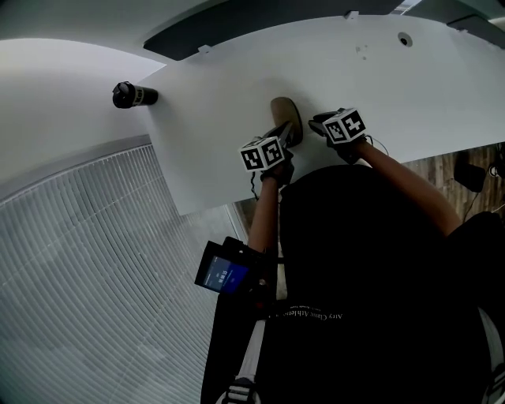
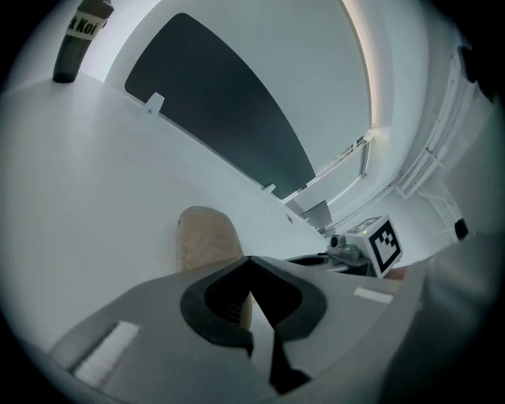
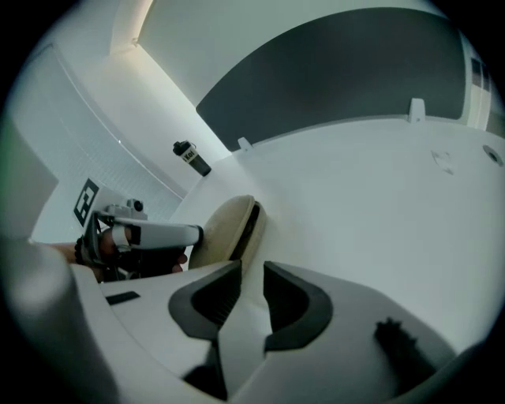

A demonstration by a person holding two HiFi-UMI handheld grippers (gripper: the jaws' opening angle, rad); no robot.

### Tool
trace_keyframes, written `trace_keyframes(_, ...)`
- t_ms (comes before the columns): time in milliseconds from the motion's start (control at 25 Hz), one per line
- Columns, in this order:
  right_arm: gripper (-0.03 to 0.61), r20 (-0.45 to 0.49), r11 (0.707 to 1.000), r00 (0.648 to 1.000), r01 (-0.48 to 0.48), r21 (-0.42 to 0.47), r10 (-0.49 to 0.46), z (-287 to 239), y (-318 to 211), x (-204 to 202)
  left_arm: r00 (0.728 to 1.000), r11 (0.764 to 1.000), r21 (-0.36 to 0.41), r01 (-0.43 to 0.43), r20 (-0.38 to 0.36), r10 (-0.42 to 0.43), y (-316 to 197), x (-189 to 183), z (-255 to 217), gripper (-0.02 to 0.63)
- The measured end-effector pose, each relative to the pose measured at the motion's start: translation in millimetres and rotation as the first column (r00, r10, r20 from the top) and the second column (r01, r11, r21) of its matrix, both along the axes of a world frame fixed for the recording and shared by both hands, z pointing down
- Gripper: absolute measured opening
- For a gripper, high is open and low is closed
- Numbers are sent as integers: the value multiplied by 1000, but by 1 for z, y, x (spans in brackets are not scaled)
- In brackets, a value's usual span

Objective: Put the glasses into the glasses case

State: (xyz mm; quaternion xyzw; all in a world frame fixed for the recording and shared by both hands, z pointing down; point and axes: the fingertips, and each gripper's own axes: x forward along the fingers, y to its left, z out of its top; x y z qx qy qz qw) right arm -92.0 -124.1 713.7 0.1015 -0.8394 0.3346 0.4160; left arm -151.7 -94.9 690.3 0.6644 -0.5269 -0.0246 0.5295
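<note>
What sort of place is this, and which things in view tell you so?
Probably an office or meeting room, though that is a guess. A large white table has a round cable hole in its top, and a dark divider panel runs along its far edge on small white brackets.

On the table the glasses case lies between left tool and right tool, a bottle well left.
</note>
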Motion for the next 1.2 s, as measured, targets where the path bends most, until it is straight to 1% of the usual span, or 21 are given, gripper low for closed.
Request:
trace_keyframes(160, 94, 60, 993, 991, -119, -12, 120, -11, -20, 29, 997, 999, -27, -34, 68, 36, -1, 9, 8, 7)
trace_keyframes(240, 94, 92, 982, 978, -185, -24, 187, -17, -30, 44, 996, 999, -32, -30, 86, 33, -2, 9, 9, 7)
trace_keyframes(320, 94, 129, 966, 958, -255, -41, 258, -24, -37, 59, 996, 999, -30, -24, 89, 27, -3, 9, 10, 6)
trace_keyframes(440, 94, 188, 933, 914, -355, -55, 359, -33, -47, 82, 996, 999, -29, -18, 91, 21, -3, 9, 10, 6)
trace_keyframes(560, 94, 251, 887, 852, -456, -78, 460, -43, -63, 102, 993, 999, -39, -15, 117, 20, -3, 8, 12, 6)
trace_keyframes(640, 94, 292, 863, 815, -496, -98, 501, -54, -70, 113, 990, 999, -46, -22, 135, 28, -2, 9, 13, 8)
trace_keyframes(680, 94, 314, 858, 802, -504, -100, 508, -62, -72, 117, 989, 998, -50, -27, 146, 34, -2, 9, 11, 8)
trace_keyframes(760, 94, 374, 860, 783, -502, -90, 496, -82, -75, 124, 986, 998, -39, -39, 163, 45, -4, 11, 0, 8)
trace_keyframes(800, 94, 403, 865, 778, -495, -76, 481, -92, -75, 126, 985, 999, -18, -44, 168, 47, -6, 13, -8, 8)
trace_keyframes(880, 94, 448, 880, 782, -474, -24, 434, -110, -75, 130, 983, 997, 51, -52, 178, 42, -13, 17, -29, 8)
trace_keyframes(960, 94, 479, 894, 796, -445, 49, 370, -125, -73, 132, 979, 988, 137, -65, 203, 37, -20, 22, -52, 8)
trace_keyframes(1000, 94, 491, 899, 805, -428, 92, 333, -132, -72, 132, 974, 980, 182, -78, 223, 36, -23, 25, -64, 8)
trace_keyframes(1080, 94, 511, 903, 824, -387, 188, 247, -146, -70, 130, 959, 956, 267, -121, 282, 43, -29, 36, -87, 8)
trace_keyframes(1200, 94, 524, 893, 844, -317, 319, 112, -164, -63, 123, 915, 910, 353, -218, 399, 64, -32, 57, -114, 8)
